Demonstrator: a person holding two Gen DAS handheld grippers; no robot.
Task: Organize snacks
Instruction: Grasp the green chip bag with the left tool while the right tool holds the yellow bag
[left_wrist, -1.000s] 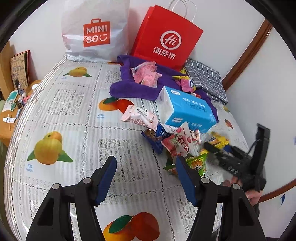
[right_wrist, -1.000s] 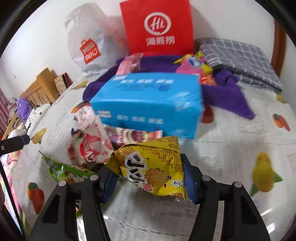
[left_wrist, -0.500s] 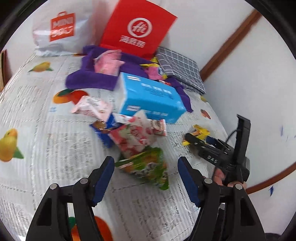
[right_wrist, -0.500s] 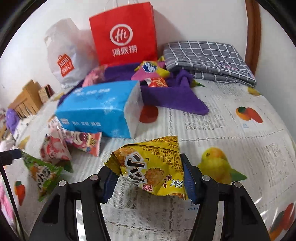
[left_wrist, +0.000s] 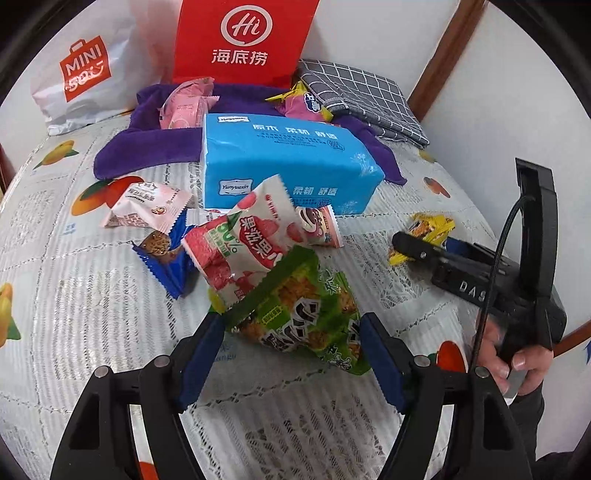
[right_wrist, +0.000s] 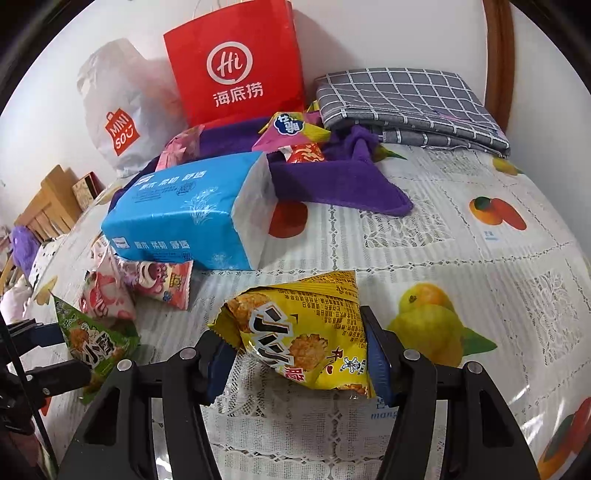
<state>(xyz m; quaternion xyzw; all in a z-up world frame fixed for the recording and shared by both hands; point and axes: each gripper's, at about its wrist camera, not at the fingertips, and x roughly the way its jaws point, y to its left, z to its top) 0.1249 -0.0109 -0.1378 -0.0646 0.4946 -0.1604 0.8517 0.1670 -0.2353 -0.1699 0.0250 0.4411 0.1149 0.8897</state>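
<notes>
Left tongs arrive around the green snack bag; right tongs keep the yellow one.

The left tongs (left_wrist: 291, 363), which one second ago were over bare tablecloth, now have the crinkled green foil snack bag (left_wrist: 299, 314) between their blue pads; their jaws are opening and the pads do not seem to press it. The bag lies on the worktop covered with a white lace cloth printed with fruits (left_wrist: 74, 295), just in front of the pink-and-white strawberry packet (left_wrist: 243, 243) and the blue plastic tissue pack (left_wrist: 284, 166). The right tongs (right_wrist: 295, 360) still pinch the yellow foil snack bag (right_wrist: 306, 332), as before, now further from the tissue pack.
</notes>
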